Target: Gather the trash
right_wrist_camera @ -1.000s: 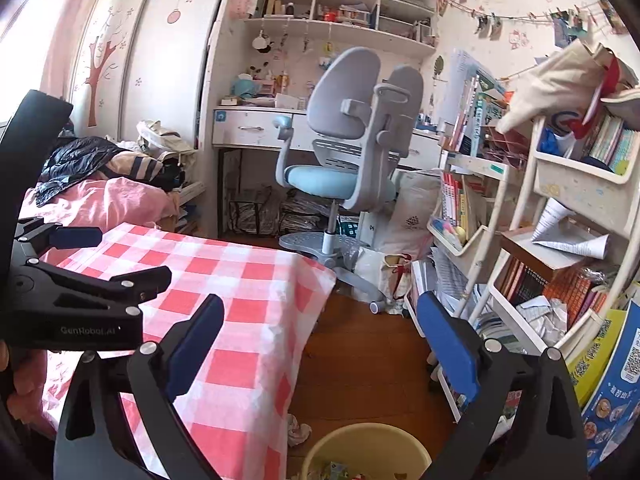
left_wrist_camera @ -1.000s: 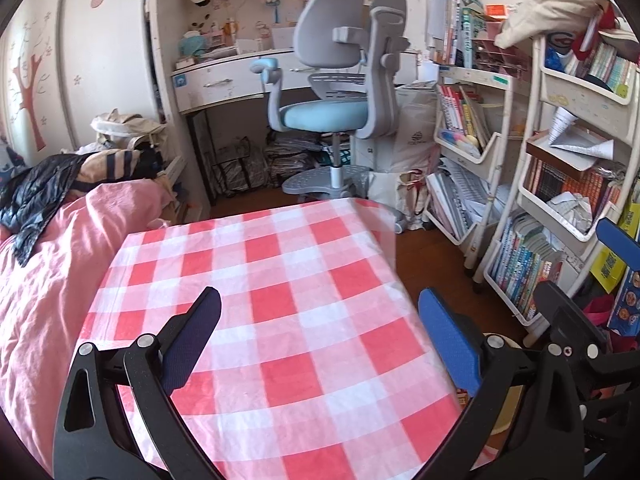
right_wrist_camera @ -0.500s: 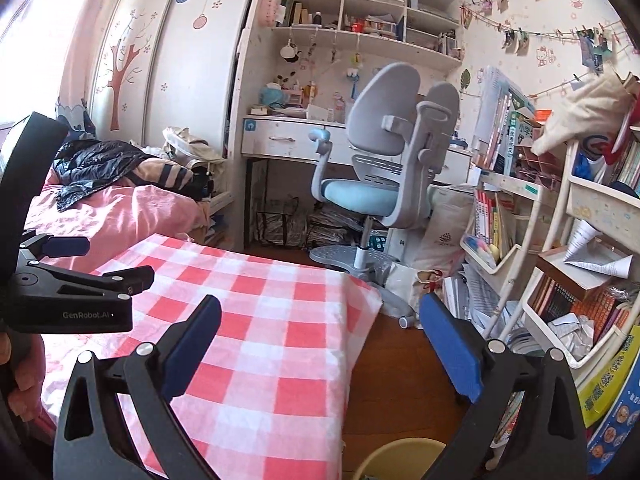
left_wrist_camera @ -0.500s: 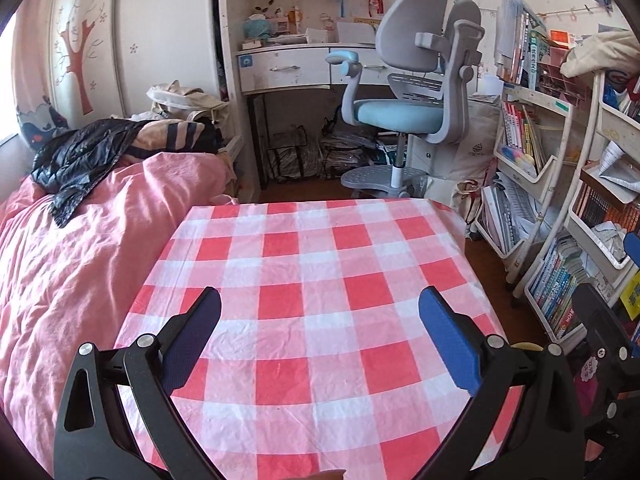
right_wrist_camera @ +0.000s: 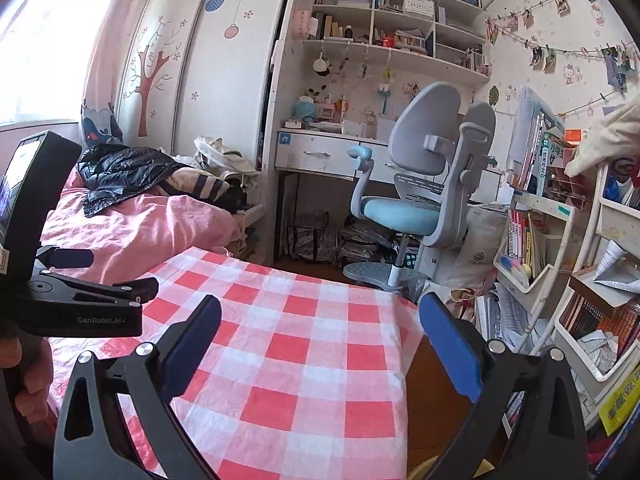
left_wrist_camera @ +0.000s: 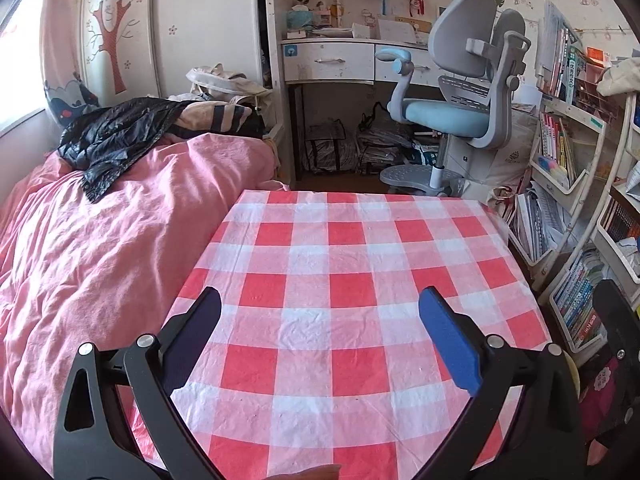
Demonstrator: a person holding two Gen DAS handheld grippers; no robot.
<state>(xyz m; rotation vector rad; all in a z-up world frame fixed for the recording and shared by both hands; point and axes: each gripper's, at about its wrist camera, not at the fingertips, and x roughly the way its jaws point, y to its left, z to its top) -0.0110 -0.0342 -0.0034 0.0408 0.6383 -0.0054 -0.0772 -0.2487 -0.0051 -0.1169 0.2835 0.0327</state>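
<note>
My left gripper (left_wrist_camera: 320, 320) is open and empty above a small table with a red-and-white checked cloth (left_wrist_camera: 352, 264). No trash shows on the cloth. My right gripper (right_wrist_camera: 320, 324) is open and empty over the same table's right part (right_wrist_camera: 304, 344). The left gripper's body (right_wrist_camera: 80, 304) shows at the left of the right wrist view. A sliver of a yellow bin rim (left_wrist_camera: 572, 368) shows past the table's right edge, and at the bottom of the right wrist view (right_wrist_camera: 424, 468).
A bed with pink bedding (left_wrist_camera: 100, 240) and a black jacket (left_wrist_camera: 116, 136) lies left of the table. A grey-blue desk chair (left_wrist_camera: 460, 92) and white desk (left_wrist_camera: 340, 60) stand behind. Crowded book racks (left_wrist_camera: 568, 208) line the right side.
Both views swung left and up. The bed now fills more of the left wrist view. The yellow bin dropped almost out of the right wrist view. Both grippers stayed open.
</note>
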